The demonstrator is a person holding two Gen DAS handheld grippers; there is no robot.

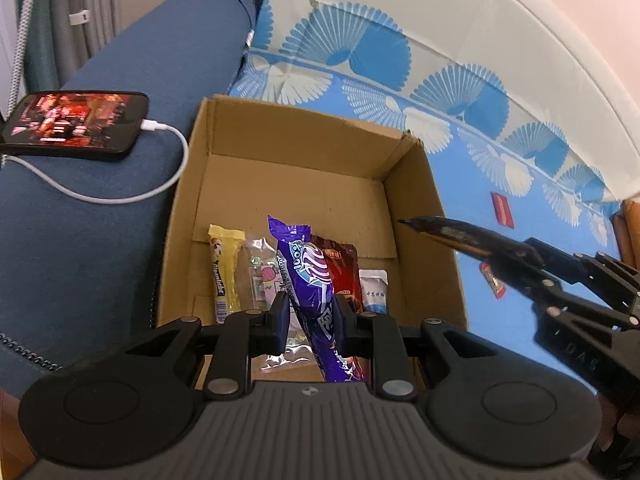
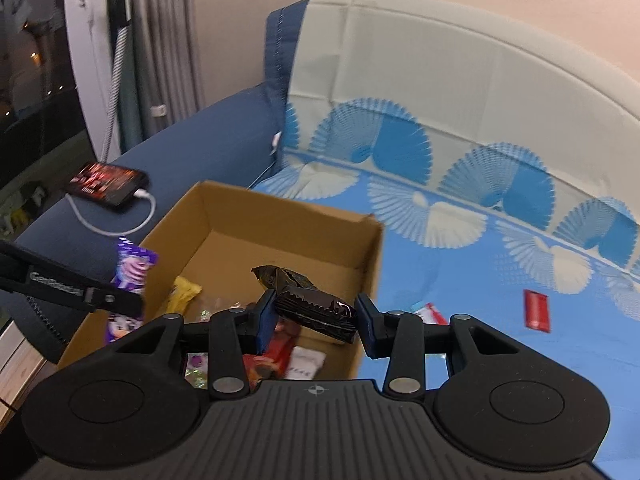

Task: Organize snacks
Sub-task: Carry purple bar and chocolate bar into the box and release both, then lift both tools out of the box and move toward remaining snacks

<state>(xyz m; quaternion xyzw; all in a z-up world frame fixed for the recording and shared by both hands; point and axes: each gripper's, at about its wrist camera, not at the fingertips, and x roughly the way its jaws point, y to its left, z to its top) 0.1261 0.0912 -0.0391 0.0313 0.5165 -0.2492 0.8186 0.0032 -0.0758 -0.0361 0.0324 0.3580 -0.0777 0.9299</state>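
The cardboard box point(image 1: 304, 168) sat on the blue patterned sofa cover point(image 1: 500, 184) and held a yellow bar point(image 1: 226, 272), a clear packet point(image 1: 260, 276), a red pouch point(image 1: 344, 272) and a small white sachet point(image 1: 374, 288) along its near wall. The left gripper point(image 1: 310, 316) was clamped on a purple snack packet point(image 1: 316, 292) over the box, while the right gripper point(image 2: 316, 316) pinched a dark-wrapped bar point(image 2: 312, 300) above it (two red packets point(image 2: 537, 311) lay loose on the cover).

The purple packet point(image 1: 316, 280) covers most of the red packet point(image 1: 340, 268) and part of the clear packet point(image 1: 262, 276); print on the small white sachet point(image 1: 374, 288) is unreadable; the phone point(image 1: 76, 124) screen is blurred; the left gripper point(image 2: 120, 300) is cut off by the edge
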